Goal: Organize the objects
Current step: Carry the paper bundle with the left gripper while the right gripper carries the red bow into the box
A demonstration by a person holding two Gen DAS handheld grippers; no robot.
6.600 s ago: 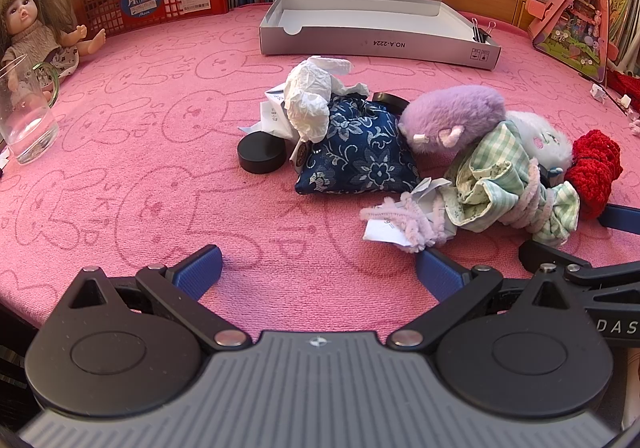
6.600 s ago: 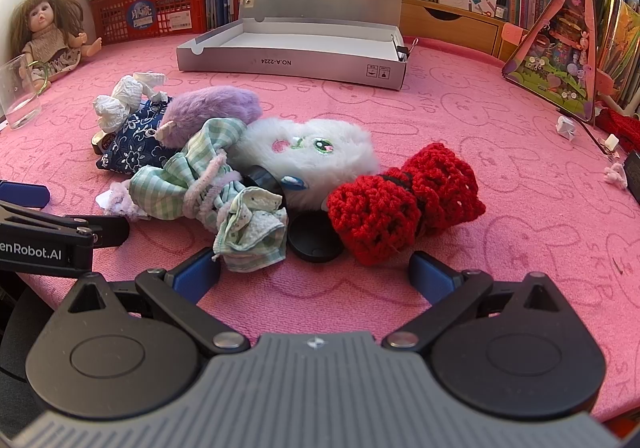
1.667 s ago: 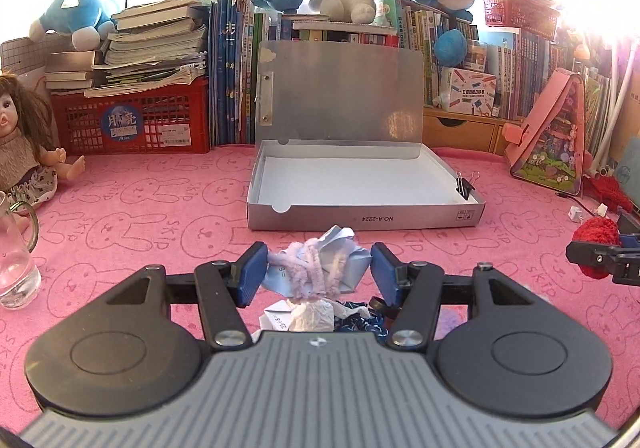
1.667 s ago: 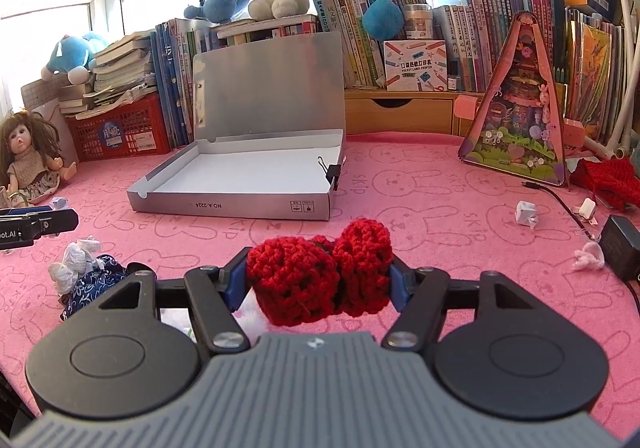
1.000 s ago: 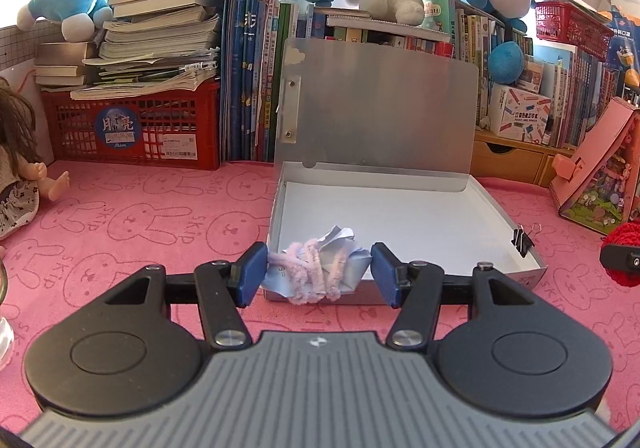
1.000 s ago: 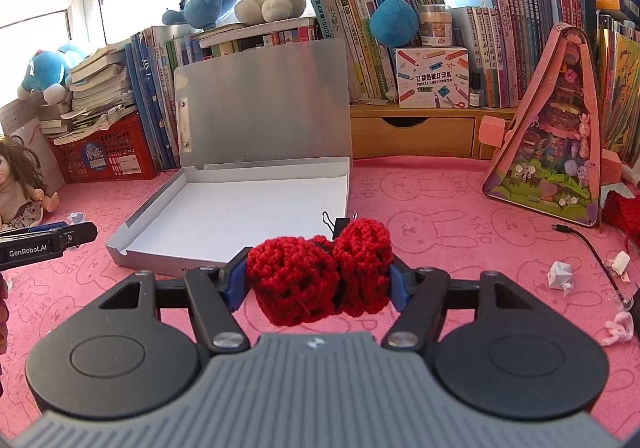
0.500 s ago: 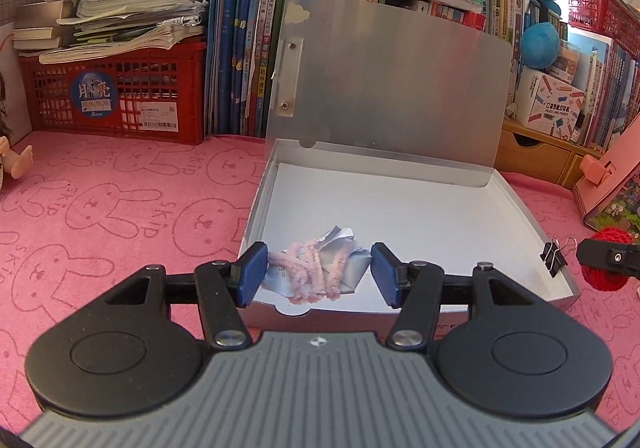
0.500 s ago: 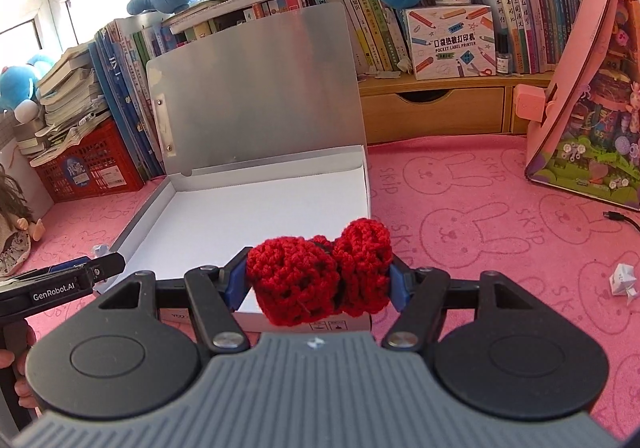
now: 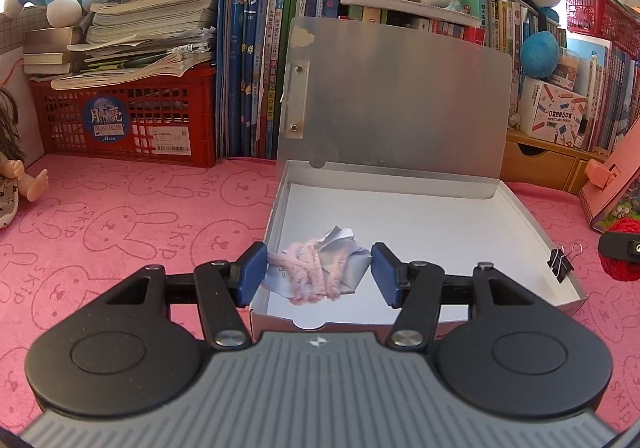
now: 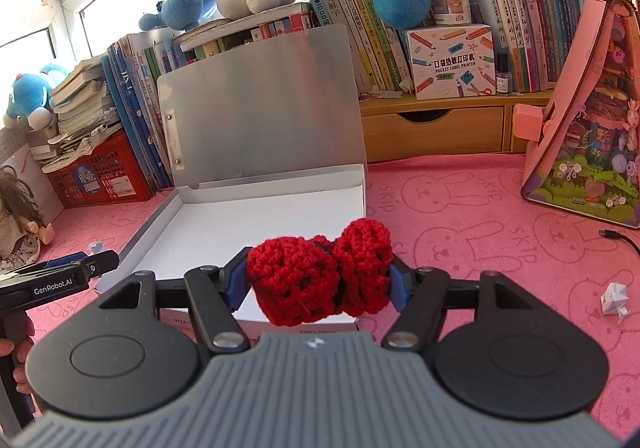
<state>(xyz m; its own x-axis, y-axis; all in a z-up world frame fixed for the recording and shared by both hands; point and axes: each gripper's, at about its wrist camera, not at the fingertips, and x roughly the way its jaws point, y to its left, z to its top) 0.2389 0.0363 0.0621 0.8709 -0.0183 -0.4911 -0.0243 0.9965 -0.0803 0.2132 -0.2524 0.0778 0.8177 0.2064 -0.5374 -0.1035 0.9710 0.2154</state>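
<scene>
My left gripper (image 9: 319, 272) is shut on a crumpled paper tag with pink fuzzy yarn (image 9: 320, 270), held over the front left corner of the open silver box (image 9: 440, 224). My right gripper (image 10: 318, 278) is shut on a red crocheted bow (image 10: 320, 276), held over the box's front right edge (image 10: 264, 219). The box's lid stands upright at the back, and its white floor is bare. The left gripper also shows at the left of the right wrist view (image 10: 72, 274). The red bow shows at the right edge of the left wrist view (image 9: 622, 248).
A black binder clip (image 9: 560, 264) is clipped on the box's right wall. A red crate (image 9: 124, 119) and books stand behind on the left, a doll (image 9: 12, 175) at far left. A pink toy house (image 10: 592, 115), a wooden drawer unit (image 10: 436, 131) and a paper scrap (image 10: 614, 298) are on the right.
Both grippers have moved forward to the box with their loads still held. The left one is now over the box's front left corner, the right one at its front right edge.
</scene>
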